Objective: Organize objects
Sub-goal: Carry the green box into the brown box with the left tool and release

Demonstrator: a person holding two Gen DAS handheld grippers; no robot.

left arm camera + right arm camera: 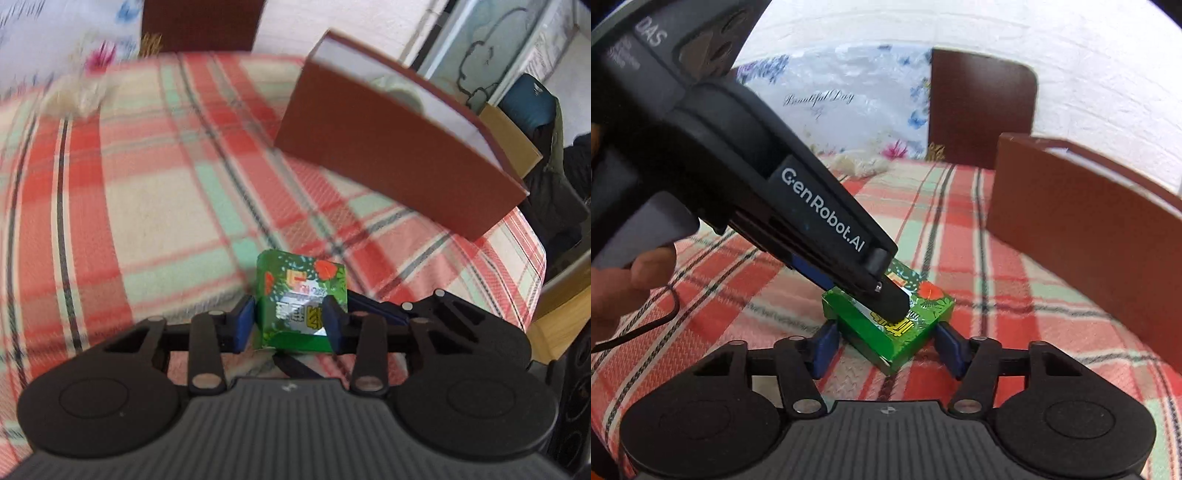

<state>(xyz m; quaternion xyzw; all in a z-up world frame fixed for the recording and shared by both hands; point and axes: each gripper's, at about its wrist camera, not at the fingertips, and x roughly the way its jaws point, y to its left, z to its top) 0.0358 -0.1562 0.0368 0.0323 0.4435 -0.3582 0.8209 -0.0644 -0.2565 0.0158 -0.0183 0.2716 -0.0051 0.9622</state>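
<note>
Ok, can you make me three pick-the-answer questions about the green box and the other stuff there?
1. Where is the green box?
A in the brown box
B on the checked cloth
C on the floor

2. What colour are the pads on the jaws?
A blue
B yellow
C white

3. How is the brown box?
A lid shut
B upside down
C open on top

Answers:
1 B, it lies on the red and green checks.
2 A, both views show blue pads.
3 C, its white inside shows.
</note>
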